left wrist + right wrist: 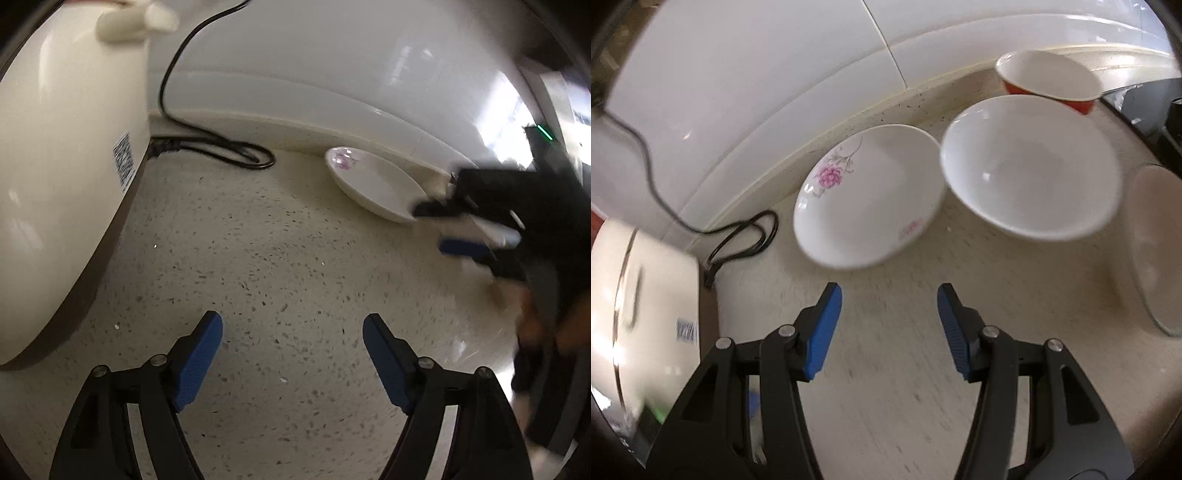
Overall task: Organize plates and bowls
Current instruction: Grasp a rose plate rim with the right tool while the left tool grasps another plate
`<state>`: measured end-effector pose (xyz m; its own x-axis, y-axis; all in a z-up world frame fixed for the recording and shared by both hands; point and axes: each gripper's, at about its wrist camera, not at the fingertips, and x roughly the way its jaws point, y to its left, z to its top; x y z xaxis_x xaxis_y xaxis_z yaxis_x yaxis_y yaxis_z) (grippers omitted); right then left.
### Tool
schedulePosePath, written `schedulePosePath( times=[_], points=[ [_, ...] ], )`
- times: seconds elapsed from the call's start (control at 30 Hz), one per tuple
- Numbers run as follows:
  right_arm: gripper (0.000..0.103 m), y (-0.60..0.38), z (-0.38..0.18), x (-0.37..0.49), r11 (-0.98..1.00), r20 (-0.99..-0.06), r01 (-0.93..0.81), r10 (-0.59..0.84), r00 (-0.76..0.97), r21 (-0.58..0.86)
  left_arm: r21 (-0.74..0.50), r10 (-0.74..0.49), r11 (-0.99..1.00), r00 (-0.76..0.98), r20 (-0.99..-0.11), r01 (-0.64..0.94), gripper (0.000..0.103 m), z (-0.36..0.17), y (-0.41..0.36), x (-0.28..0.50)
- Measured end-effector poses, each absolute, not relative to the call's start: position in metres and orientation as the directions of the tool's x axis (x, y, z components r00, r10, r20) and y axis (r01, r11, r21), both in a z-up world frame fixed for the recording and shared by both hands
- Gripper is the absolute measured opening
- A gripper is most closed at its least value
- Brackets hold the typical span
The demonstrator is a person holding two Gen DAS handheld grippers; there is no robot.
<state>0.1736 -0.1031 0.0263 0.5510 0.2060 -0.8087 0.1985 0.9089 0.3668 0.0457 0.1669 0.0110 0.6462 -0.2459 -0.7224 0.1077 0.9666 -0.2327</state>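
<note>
flowered plate (866, 195) just beyond the empty, parted right hand-held gripper (889, 325)

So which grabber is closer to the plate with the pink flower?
Right. The right gripper hovers open just short of the flower plate; the left gripper is farther back, beside the cream cooker.

A shallow white ceramic plate (868, 199) painted with a pink flower and grey stems lies flat on the speckled cream table (886, 369), close to the raised back edge. Just to its right sits a plain white ceramic bowl (1030, 166), upright and empty, its rim overlapping the plate's edge in this view. Behind that bowl, against the back edge, stands a bowl with a red outside and white inside (1047, 79), also upright. At the far right is a pale round dish (1156, 243), blurred.
</note>
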Motion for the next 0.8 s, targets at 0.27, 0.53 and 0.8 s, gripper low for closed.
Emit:
schedulePosePath(
  times=[0.27,0.53,0.8],
  points=[
    [0.059,-0.086,0.014,0.209,0.912,-0.818,0.234,0.16,0.552,0.337,-0.244,-0.269,0.961,0.64,-0.72,0.129,0.09,0.008,0.163,0.054],
    [0.027,-0.095,0.008,0.202,0.898,-0.8,0.261,0.146,0.582,0.353,-0.255,-0.284,0.957,0.636,-0.718,0.14,0.094,0.009,0.156,0.053],
    [0.018,-0.093,0.01,0.163,0.911,-0.781,0.099,0.283,0.556,0.4,-0.394,-0.365,0.914,0.617,-0.697,0.096,0.094,0.013,0.178,0.051]
  ],
)
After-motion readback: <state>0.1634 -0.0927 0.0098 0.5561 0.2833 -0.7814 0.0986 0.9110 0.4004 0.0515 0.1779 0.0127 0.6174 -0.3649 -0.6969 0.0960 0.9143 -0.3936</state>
